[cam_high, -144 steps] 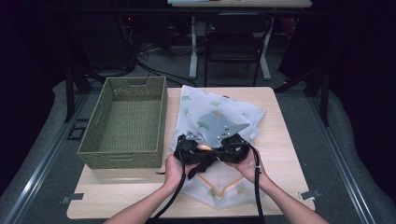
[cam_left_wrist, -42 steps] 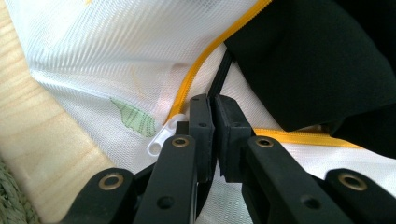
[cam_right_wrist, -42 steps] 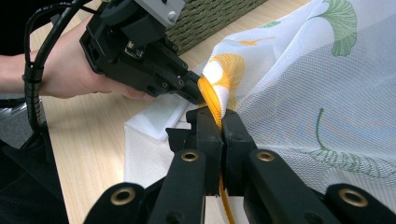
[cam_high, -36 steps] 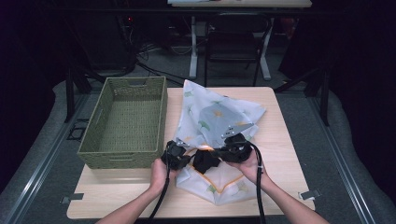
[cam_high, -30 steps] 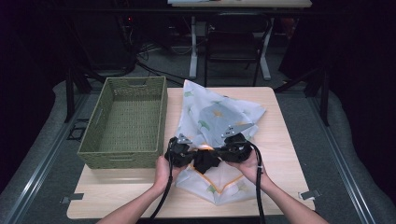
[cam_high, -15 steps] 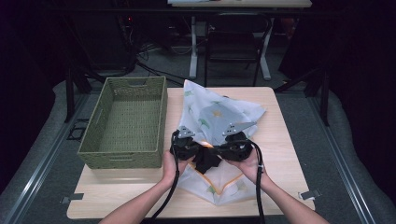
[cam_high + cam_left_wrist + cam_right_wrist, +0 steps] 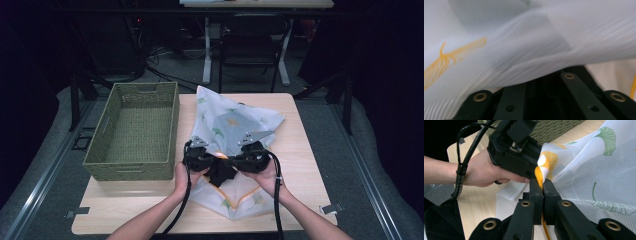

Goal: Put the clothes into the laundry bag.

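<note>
Grippers level, clamping cloth.

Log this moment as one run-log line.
work: folding sheer cloth on table | right hand-held gripper: shut on cloth's orange edge | left hand-held gripper: jaws just eased open, cloth draped over them | basket: empty

Both forearms came in from the bottom of the high view and converged, each hand wrapped around its tool. The left tool and the right tool sat near each other, almost nose to nose. The right tool's jaws were pressed together. The left tool's jaws had just been opening slightly.
</note>
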Tool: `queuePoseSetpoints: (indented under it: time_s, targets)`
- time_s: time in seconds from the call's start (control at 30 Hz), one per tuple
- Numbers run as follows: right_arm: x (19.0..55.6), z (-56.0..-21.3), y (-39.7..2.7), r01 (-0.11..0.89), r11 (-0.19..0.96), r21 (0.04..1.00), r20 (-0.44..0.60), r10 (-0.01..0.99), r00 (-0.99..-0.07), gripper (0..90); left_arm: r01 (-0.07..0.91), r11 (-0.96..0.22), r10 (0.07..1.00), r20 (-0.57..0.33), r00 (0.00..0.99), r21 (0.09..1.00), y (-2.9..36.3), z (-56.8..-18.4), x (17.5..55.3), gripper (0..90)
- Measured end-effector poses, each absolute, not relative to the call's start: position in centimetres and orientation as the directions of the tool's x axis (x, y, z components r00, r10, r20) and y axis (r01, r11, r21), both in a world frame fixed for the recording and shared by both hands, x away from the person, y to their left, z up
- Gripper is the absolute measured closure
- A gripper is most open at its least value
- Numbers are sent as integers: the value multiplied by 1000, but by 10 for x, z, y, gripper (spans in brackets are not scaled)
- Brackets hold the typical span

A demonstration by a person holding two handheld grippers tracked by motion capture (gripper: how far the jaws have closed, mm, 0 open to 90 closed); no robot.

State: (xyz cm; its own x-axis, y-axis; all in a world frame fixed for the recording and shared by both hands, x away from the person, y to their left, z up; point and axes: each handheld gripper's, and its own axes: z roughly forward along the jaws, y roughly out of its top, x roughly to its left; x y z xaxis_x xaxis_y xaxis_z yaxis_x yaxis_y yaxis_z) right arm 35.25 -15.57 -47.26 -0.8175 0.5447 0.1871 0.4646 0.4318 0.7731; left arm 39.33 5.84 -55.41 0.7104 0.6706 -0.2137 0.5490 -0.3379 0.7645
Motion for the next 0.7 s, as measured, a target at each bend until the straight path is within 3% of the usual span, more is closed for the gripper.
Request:
queuePoseSetpoints:
  time_s: [0.23,0.4,0.7]
  targets:
    - [353,-473,-156,462,434,773,183,545,-818,881,538,-399,637,-197,745,743,63,-546,386,607]
    - [352,-473,-156,461,434,774,179,548,-817,881,538,-418,609,-214,764,732,64,-539,379,405]
    - [353,-472,-158,462,433,774,176,553,-814,883,515,-462,583,-191,790,721,57,-531,356,247]
